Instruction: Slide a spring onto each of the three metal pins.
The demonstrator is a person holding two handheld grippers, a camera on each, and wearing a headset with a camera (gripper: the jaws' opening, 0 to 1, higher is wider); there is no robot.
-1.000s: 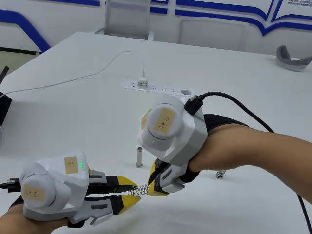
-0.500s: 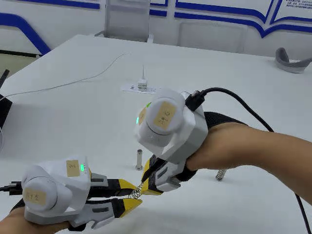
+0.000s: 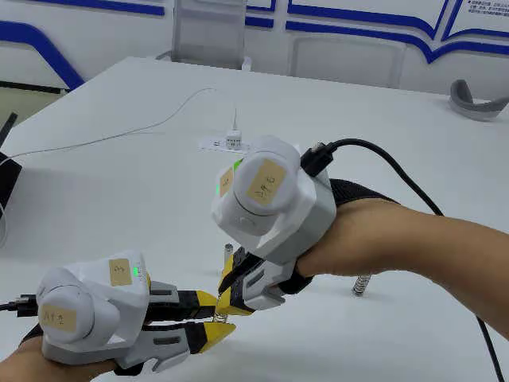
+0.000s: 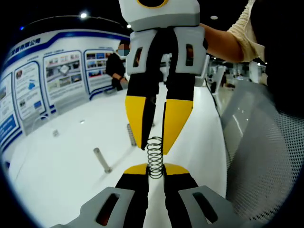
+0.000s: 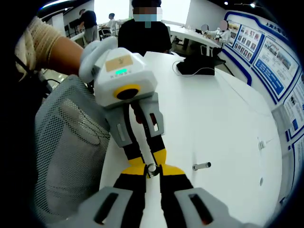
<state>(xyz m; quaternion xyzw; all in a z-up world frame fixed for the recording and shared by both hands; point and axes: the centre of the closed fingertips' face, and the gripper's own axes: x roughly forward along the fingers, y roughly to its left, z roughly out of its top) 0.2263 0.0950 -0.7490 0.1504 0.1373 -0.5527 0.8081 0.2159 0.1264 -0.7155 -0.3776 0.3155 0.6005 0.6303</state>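
Note:
A small steel spring is held at both ends between my two grippers, just above the white table. My left gripper is shut on its near end. My right gripper is shut on the other end, and its yellow fingers come down from the top of the left gripper view. In the head view the left gripper sits low left, the right gripper just above it, and the spring barely shows. Just beyond them an upright metal pin stands on the table. Two pins stand beyond the tips. A second spring lies by my right forearm.
A white power strip with a plug and a thin cable lies mid-table. At the far right edge rests a grey curved object. The right gripper's black cable trails over my forearm. A chair stands behind the table.
My right gripper has shifted left and tilted over the left gripper's tips. The spring, earlier stretched sideways in plain sight between them, is now mostly hidden in the head view.

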